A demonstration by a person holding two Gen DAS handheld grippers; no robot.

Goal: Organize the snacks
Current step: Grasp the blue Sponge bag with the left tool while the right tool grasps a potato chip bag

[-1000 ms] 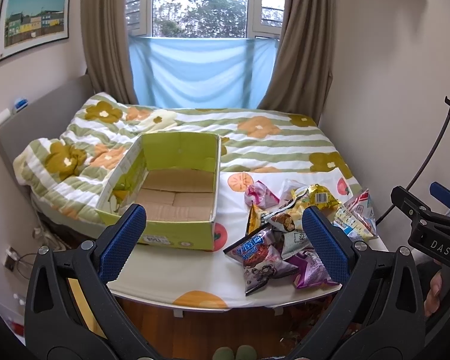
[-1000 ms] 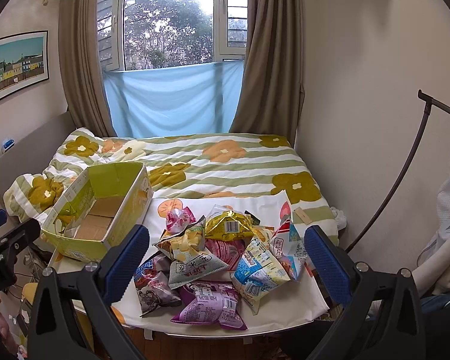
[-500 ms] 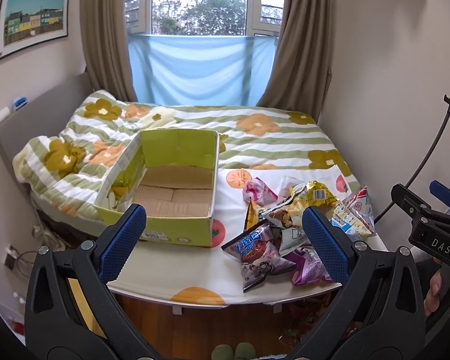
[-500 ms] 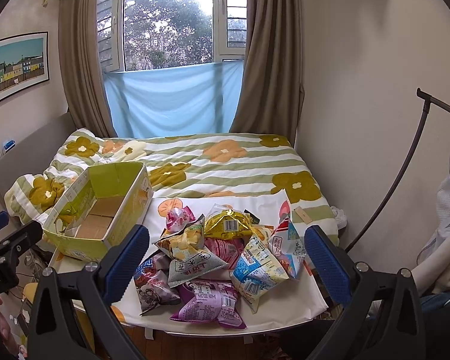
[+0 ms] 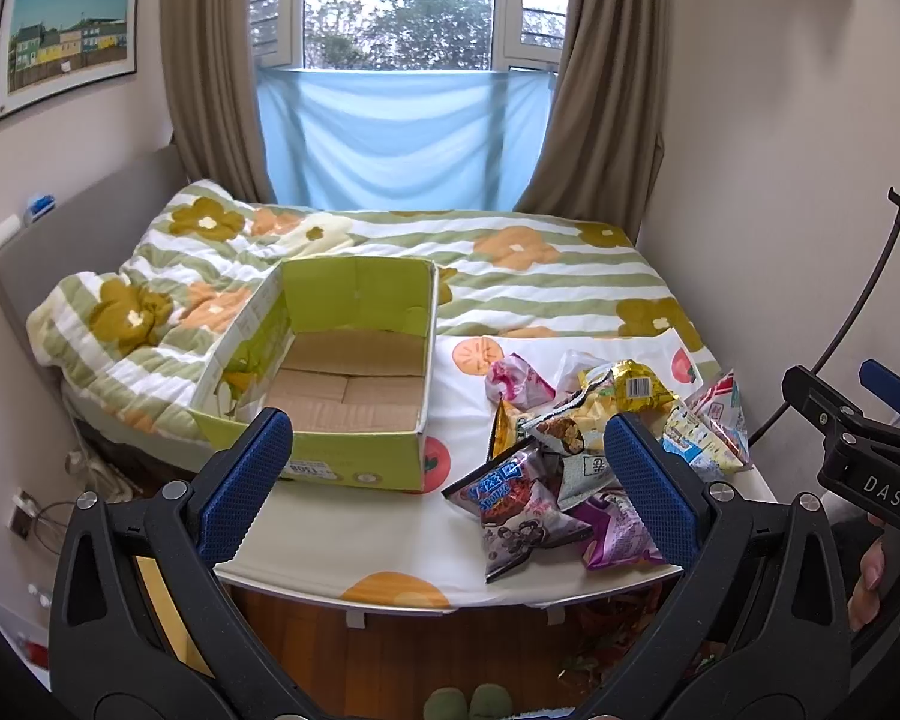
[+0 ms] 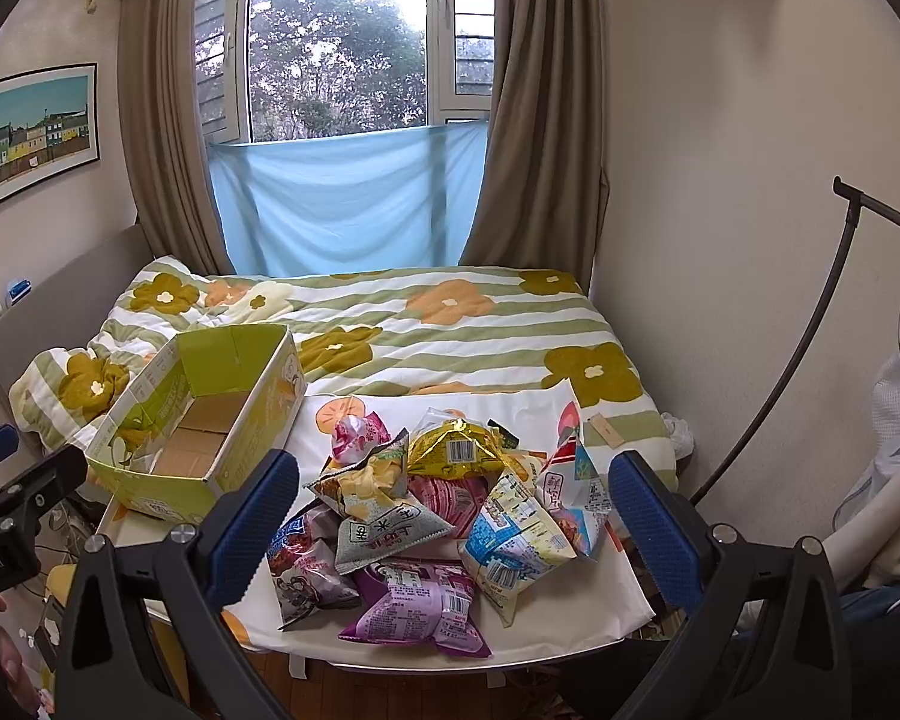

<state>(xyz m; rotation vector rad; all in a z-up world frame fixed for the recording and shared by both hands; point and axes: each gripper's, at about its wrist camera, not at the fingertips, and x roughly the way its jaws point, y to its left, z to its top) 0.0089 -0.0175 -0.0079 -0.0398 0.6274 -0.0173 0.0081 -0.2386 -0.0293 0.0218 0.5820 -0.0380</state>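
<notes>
two grippers are present, both held back from the worktop [image 6: 570,624] and gripping nothing. the left gripper [image 5: 447,483] has its jaws spread wide; the right gripper [image 6: 453,531] is likewise spread wide. one green cardboard box [image 5: 354,300] sits open-topped on the left part of the worktop, with no packet visible inside. one pile of snack packets [image 6: 444,516] lies on the right part, just beside the box and apart from it; about nine packets can be counted, overlapping, including one gold packet [image 6: 459,450], one purple packet [image 6: 426,603] at the near edge, and one pink packet [image 6: 357,435] at the rear. one bed [image 6: 450,324] lies behind.
</notes>
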